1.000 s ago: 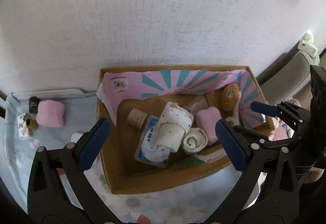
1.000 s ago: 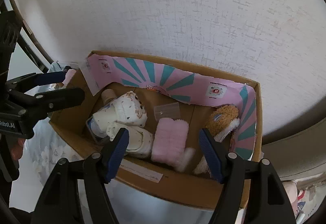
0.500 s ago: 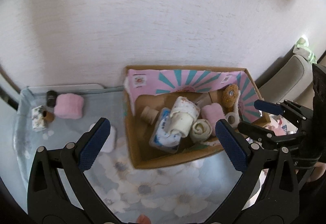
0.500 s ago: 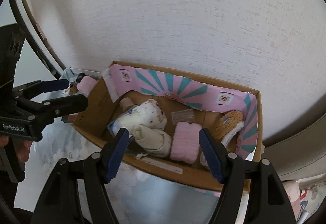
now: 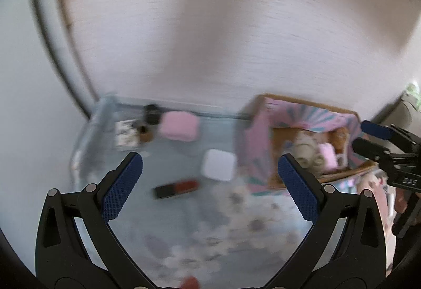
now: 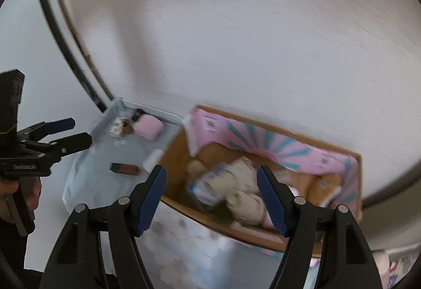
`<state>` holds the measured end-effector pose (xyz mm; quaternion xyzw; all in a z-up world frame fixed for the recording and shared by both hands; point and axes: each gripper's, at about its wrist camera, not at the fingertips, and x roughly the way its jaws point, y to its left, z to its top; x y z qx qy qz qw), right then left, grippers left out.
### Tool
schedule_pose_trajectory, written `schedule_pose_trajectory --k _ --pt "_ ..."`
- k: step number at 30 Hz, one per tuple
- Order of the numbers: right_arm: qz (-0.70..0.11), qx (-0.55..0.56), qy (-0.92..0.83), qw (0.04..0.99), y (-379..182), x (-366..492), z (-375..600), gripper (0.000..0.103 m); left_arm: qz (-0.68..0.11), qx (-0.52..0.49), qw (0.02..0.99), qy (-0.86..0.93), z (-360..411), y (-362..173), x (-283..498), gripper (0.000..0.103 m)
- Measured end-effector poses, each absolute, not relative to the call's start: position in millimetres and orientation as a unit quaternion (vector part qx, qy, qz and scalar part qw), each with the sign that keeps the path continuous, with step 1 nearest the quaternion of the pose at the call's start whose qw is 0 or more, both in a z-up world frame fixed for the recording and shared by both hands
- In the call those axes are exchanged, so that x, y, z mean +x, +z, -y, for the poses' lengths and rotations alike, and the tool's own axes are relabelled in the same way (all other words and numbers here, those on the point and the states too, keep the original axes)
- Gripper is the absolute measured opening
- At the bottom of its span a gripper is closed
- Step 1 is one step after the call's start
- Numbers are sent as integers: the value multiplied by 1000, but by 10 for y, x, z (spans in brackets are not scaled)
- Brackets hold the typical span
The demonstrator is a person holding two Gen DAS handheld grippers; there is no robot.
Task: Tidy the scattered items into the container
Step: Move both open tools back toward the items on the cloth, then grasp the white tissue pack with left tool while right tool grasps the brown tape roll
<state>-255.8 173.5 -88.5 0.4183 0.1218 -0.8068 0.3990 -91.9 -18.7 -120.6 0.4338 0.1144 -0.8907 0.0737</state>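
A: Two grippers, and both are empty. The left gripper [image 5: 210, 183] has its jaws spread wide above the flowered cloth [image 5: 210, 244], nothing between the pads. The right gripper [image 6: 211, 199] has its jaws apart too, about halfway, hanging over the near edge of the cardboard box [image 6: 236, 229] with nothing pinched.

B: So what's left on the table?

A: Nearest to the left gripper, a dark stick with a red half [image 5: 175, 188], maybe a lipstick, lying flat on the cloth. Just past it a white square pad [image 5: 217, 164], close beside the box wall. Further back, near the wall, a pink folded cloth [image 5: 179, 125], and next to it a small black cap [image 5: 151, 114], a brown bottle top [image 5: 144, 132] and a printed packet [image 5: 125, 134]. It's blurred, so I can't say more about those small ones.

B: And the box itself?

A: Filling up nicely. From the right wrist view I see a pale rolled cloth [image 6: 244, 197] on a blue and white packet [image 6: 208, 186], with something brown and fluffy [image 6: 326, 183] at the far end. The pink and teal liner [image 6: 276, 147] stands up along the back.

B: Your call on progress?

A: Past halfway, I'd say. Six or so pieces sit outside, all on the left side of the cloth, well apart from the box except the white pad. The left gripper looks best placed for the stick or the pad.
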Motion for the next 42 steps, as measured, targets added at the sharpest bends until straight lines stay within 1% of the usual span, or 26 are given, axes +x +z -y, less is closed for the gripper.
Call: schedule_pose_trajectory --k 7,11,15,18,20,21,22,24,25,26,28,33,36,37,42 --pt "-137 402 -784 452 -962 -2305 -1126 67 -125 453 102 -877 787 -1525 -744 103" --pt "-168 385 -764 490 -1053 -2121 -667 67 -128 464 106 -870 1080 -1798 -721 102" --pt "-205 377 -743 513 -1179 -2091 -158 67 -139 461 106 -870 1299 -2119 -855 102" --pt "-215 385 -726 527 -1346 -2145 248 67 -131 453 110 -875 1406 -2353 -980 100" --pt "-213 397 -716 533 -1505 -2210 533 66 -127 452 110 -876 1467 -2498 -1071 95" --pt "-212 403 -713 534 -1577 -2233 637 64 -125 452 109 -877 1496 -2571 -1116 95" --pt "-211 414 -708 533 -1675 -2270 766 59 -124 453 107 -876 1526 -2650 -1162 94" --pt "-209 428 -703 528 -1820 -2315 951 59 -124 455 106 -875 1559 -2749 -1228 90" --pt "-208 432 -702 526 -1898 -2333 1035 58 -125 456 104 -875 1582 -2798 -1256 87" --pt "-210 433 -701 526 -1938 -2331 1093 56 -126 457 103 -875 1601 -2829 -1273 84" --pt "-213 439 -697 525 -2050 -2340 1222 49 -131 456 99 -875 1635 -2875 -1304 82" --pt "-223 440 -691 529 -2196 -2339 1406 47 -123 444 90 -883 1629 -2864 -1363 81" --pt "-220 444 -687 531 -2250 -2361 1455 39 -115 438 88 -887 1602 -2857 -1402 79" --pt "-223 445 -685 532 -2269 -2359 1470 34 -112 436 90 -889 1597 -2857 -1412 76" --pt "-230 449 -679 533 -2349 -2358 1524 33 -89 433 87 -893 1581 -2860 -1435 63"
